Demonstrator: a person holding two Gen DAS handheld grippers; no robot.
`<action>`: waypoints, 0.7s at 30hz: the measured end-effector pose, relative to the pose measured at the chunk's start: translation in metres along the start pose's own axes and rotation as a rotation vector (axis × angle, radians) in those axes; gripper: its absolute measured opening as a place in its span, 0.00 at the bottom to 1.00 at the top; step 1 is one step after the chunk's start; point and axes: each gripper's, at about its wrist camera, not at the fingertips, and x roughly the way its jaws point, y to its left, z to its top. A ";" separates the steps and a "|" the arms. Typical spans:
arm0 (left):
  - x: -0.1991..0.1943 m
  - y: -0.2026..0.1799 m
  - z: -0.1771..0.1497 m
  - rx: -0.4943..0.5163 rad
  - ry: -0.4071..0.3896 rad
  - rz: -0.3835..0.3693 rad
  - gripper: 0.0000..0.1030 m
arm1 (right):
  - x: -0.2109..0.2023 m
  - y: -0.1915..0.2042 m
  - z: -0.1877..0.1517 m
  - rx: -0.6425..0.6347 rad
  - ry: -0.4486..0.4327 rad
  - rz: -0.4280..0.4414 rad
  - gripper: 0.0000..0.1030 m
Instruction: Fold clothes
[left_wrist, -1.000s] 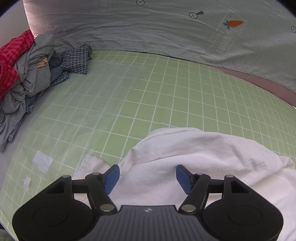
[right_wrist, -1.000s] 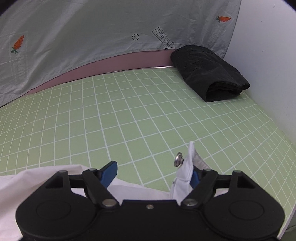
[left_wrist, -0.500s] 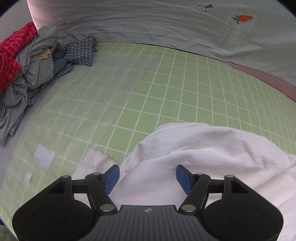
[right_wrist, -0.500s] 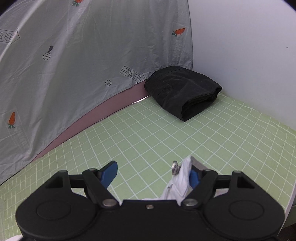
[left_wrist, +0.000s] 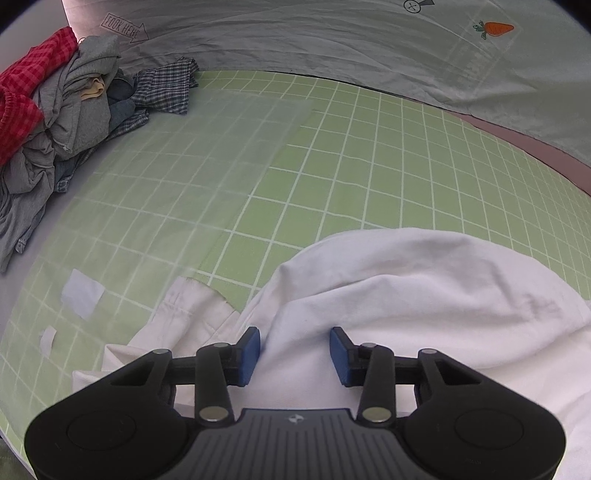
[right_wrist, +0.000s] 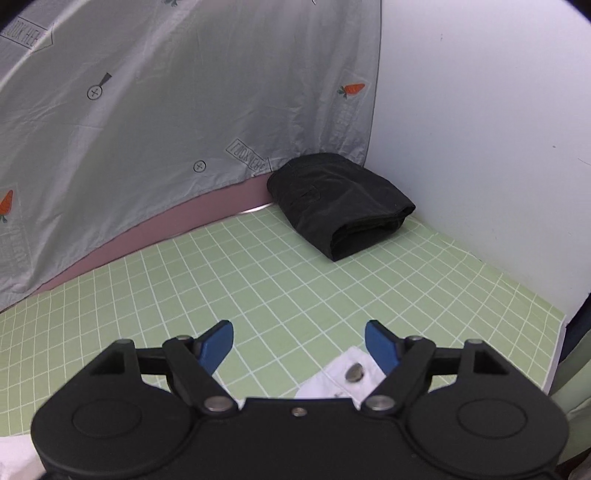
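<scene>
Left gripper (left_wrist: 294, 352): your jaws are closing around a raised fold of the white garment (left_wrist: 424, 295); cloth fills the space between the blue pads, and whether they press it yet cannot be told.
Right gripper (right_wrist: 299, 343): your jaws stand wide and are opening; nothing is clamped. A white cuff-like end with a metal snap button (right_wrist: 354, 371) lies flat on the mat just below the right pad.
White garment: plain white cloth, softly rumpled, mounded into a rounded hump ahead of your left tool, with a flatter seamed piece spreading to the left.
Green mat (left_wrist: 351, 155): pale green with a white grid, bare ahead of both tools.
Left edge: a heap of unfolded clothes (left_wrist: 66, 122), red check, grey and blue plaid, sits at the far left corner, well apart from the white garment.
Back edge: a grey sheet (right_wrist: 147, 110) printed with carrots hangs along the rear.
Right edge: a folded black garment (right_wrist: 340, 206) rests in the far corner against the white wall (right_wrist: 480, 129); open mat lies between it and your right tool.
</scene>
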 end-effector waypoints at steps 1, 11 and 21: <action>0.000 0.000 -0.001 0.002 -0.001 0.001 0.32 | 0.004 0.004 0.001 -0.009 0.004 0.019 0.79; -0.004 0.000 -0.009 0.001 -0.014 0.007 0.11 | 0.116 0.061 -0.049 -0.206 0.271 0.143 0.75; -0.015 0.001 -0.020 -0.044 -0.037 0.008 0.06 | 0.142 0.075 -0.094 -0.264 0.382 0.258 0.91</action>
